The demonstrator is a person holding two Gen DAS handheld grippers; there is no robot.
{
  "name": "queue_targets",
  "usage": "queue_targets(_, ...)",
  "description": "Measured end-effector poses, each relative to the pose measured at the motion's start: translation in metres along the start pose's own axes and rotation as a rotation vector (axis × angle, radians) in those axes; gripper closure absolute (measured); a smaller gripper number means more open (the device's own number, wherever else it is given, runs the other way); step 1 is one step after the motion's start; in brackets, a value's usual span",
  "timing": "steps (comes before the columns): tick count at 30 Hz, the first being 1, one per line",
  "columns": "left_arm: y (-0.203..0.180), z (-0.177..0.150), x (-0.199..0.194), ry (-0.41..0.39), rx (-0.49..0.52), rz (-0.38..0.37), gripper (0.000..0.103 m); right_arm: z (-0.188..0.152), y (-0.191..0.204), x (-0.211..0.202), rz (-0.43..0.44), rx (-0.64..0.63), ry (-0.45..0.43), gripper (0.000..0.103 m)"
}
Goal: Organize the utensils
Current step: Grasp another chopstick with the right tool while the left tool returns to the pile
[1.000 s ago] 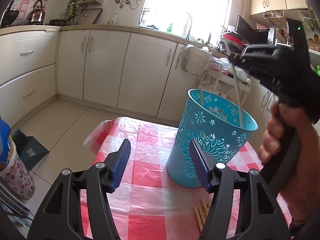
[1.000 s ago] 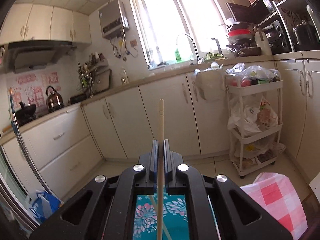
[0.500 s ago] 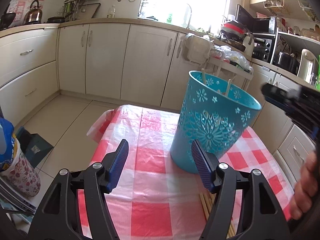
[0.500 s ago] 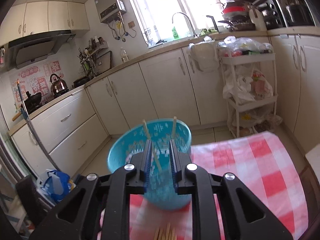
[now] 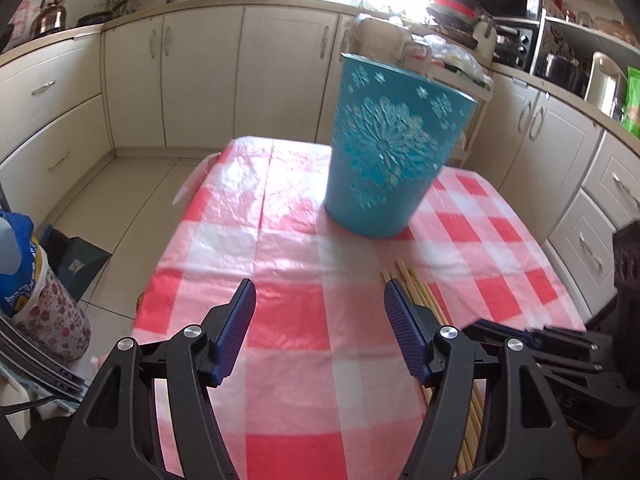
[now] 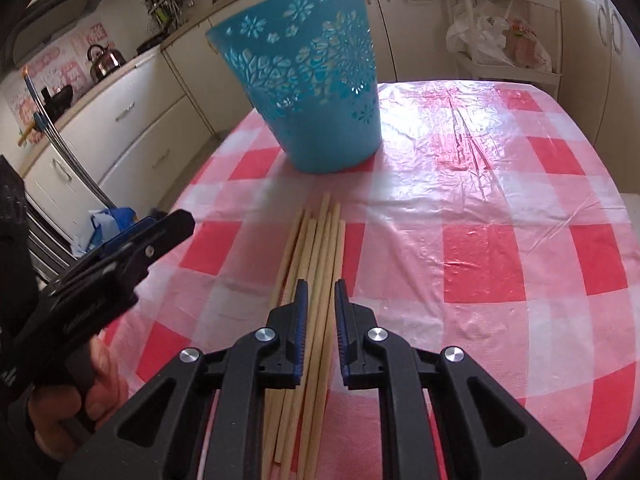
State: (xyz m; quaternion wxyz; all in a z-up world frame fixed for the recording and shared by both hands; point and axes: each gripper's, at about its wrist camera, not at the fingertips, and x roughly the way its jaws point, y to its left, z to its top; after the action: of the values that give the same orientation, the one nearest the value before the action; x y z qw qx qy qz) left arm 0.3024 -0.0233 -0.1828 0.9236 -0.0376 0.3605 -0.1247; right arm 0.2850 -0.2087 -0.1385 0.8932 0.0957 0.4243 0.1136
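A turquoise cut-out bin (image 6: 312,92) (image 5: 384,152) stands upright on the red-and-white checked tablecloth (image 6: 480,200). Several pale wooden chopsticks (image 6: 316,240) (image 5: 416,288) lie in a bundle in front of it. My right gripper (image 6: 320,283) hovers low over the near part of the bundle. Its jaws are closing but still a narrow gap apart, with chopsticks showing in the gap and no pad pressing on them. My left gripper (image 5: 320,286) is open and empty above the cloth, left of the bundle. Inside the bin is hidden.
Cream kitchen cabinets (image 5: 280,80) run behind the table. A wire trolley with plastic bags (image 6: 504,32) stands at the back right. A floral bag (image 5: 52,320) sits on the floor by the table's left edge. A person's hand (image 6: 92,384) holds the left gripper.
My right gripper let its chopstick go into the bin, then dropped down and tilted onto the bundle on the table. My left gripper drew back and lower, still open.
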Motion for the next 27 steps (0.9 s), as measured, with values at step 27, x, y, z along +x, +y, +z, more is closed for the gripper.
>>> queue_targets(27, -0.036, -0.008, 0.045, 0.225, 0.127, 0.037, 0.039, -0.007, -0.009, 0.016, -0.035, -0.017, 0.015, 0.092)
